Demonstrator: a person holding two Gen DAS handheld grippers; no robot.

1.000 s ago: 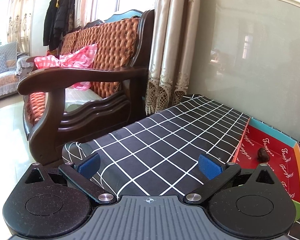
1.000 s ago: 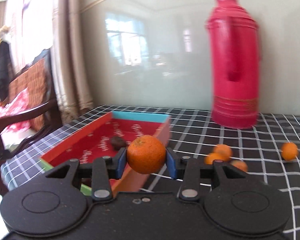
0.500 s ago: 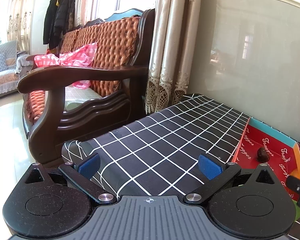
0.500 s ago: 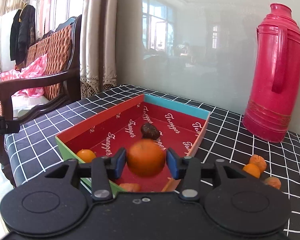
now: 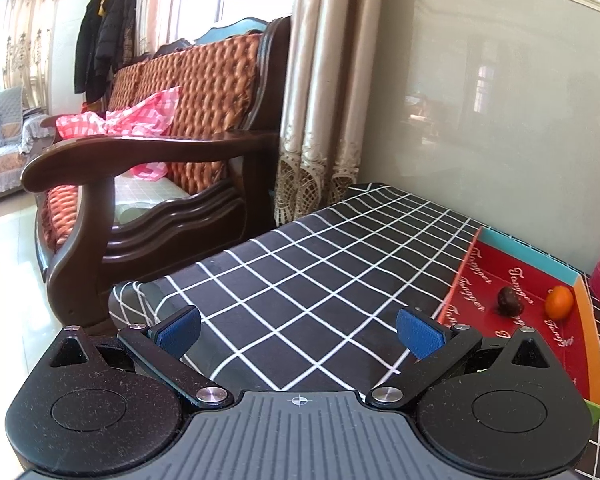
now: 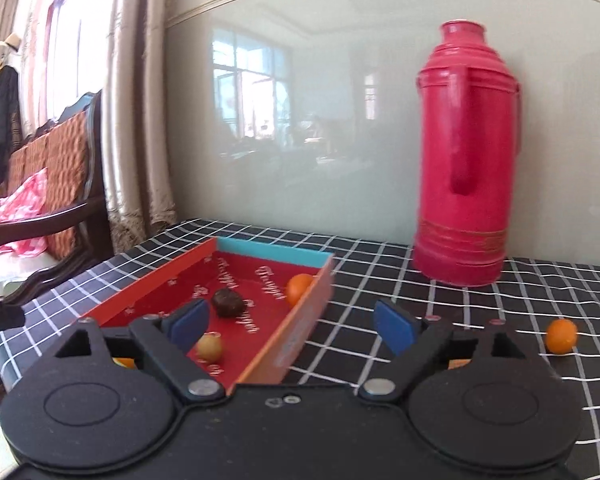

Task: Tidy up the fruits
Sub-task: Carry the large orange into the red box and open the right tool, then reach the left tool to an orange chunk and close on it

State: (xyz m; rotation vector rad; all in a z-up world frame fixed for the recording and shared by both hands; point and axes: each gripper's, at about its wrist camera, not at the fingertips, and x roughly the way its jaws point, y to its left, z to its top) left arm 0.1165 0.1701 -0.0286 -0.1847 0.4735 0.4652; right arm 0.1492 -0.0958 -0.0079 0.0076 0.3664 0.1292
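Note:
A shallow red box (image 6: 306, 316) (image 5: 592, 332) lies on the black checked tablecloth. Inside it are an orange (image 6: 299, 288) (image 5: 559, 302) by the right wall, a dark brown fruit (image 6: 228, 303) (image 5: 509, 300), a small yellowish fruit (image 6: 209, 347) and another orange (image 6: 125, 362) half hidden behind my left finger. My right gripper (image 6: 292, 326) hovers over the box's near right wall, its jaws opening with nothing between the pads. A loose orange (image 6: 561, 336) sits on the cloth at the right. My left gripper (image 5: 299, 330) stands open over bare cloth left of the box.
A tall red thermos (image 6: 466, 156) stands against the wall behind the box. A wooden sofa (image 5: 152, 168) with a pink cloth sits beyond the table's left end. The left gripper's body (image 6: 0, 316) shows at the far left of the right wrist view.
My right gripper let go of the orange, which now lies in the box by its right wall; the jaws spread wide and the view swung right. The left gripper stayed put.

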